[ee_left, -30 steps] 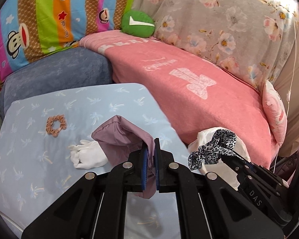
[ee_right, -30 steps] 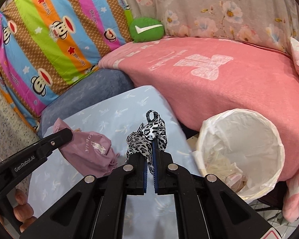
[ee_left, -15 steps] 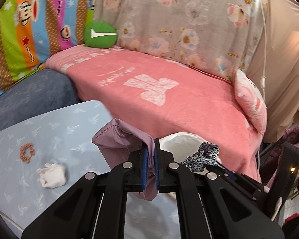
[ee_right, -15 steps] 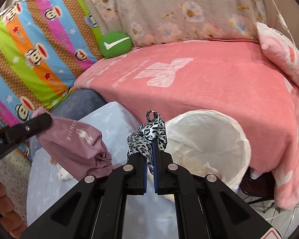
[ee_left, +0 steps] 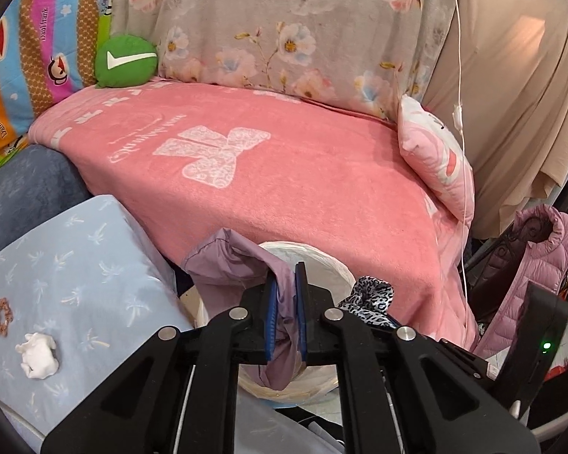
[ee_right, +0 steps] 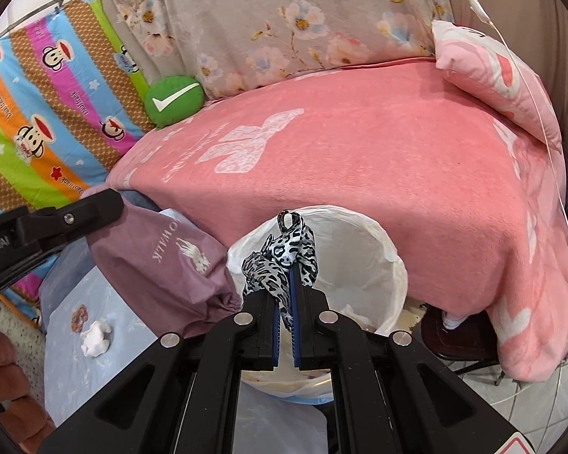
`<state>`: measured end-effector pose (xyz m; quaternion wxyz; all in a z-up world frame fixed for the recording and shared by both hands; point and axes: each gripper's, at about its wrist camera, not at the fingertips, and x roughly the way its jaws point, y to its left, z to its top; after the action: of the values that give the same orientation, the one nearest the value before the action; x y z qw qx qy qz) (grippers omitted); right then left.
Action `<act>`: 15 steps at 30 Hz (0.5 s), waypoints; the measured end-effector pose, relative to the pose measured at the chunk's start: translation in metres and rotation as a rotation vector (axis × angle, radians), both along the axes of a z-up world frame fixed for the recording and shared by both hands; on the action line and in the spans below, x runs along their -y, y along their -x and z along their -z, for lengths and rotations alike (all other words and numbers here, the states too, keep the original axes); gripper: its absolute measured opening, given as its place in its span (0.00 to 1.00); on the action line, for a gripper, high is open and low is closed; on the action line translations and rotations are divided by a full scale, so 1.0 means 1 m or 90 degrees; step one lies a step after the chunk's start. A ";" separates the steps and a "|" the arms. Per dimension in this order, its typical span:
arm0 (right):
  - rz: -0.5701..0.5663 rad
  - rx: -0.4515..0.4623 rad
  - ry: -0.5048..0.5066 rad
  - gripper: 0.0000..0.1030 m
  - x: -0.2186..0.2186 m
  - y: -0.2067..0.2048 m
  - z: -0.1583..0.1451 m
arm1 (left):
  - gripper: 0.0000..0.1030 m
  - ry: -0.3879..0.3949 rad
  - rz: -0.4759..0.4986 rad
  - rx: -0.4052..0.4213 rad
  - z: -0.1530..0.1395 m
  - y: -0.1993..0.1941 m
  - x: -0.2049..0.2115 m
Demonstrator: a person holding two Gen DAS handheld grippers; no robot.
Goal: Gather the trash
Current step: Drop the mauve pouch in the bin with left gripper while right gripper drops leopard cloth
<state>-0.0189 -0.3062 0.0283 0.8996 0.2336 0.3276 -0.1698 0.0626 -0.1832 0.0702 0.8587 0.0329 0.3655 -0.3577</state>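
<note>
Both loads now hang over the white-lined bin [ee_right: 394,265], no longer over the blue worktop [ee_left: 75,265]. The left gripper [ee_left: 284,314] is opening around the purple bag [ee_left: 238,257]; the right gripper [ee_right: 286,325], at its 3 o'clock, remains clenched on the leopard-print strip [ee_right: 284,253], so release has begun

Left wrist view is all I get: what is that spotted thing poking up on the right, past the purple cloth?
Observer: A leopard-print strip, pinched in the right claw above the white-lined bin.
Operator: Is that bin empty?
Observer: No, crumpled white paper lies at its bottom.
Operator: Anything on the purple cloth?
Observer: Yes, the purple cloth bears white lettering and a small horse logo.
</note>
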 end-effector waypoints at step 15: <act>-0.015 -0.013 0.011 0.26 -0.015 -0.017 0.005 | 0.67 -0.045 -0.077 0.005 0.023 -0.011 -0.025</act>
<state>-0.0022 -0.2910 0.0232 0.9004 0.2198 0.3378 -0.1640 0.0736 -0.1583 0.0469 0.8786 0.0425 0.3756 -0.2919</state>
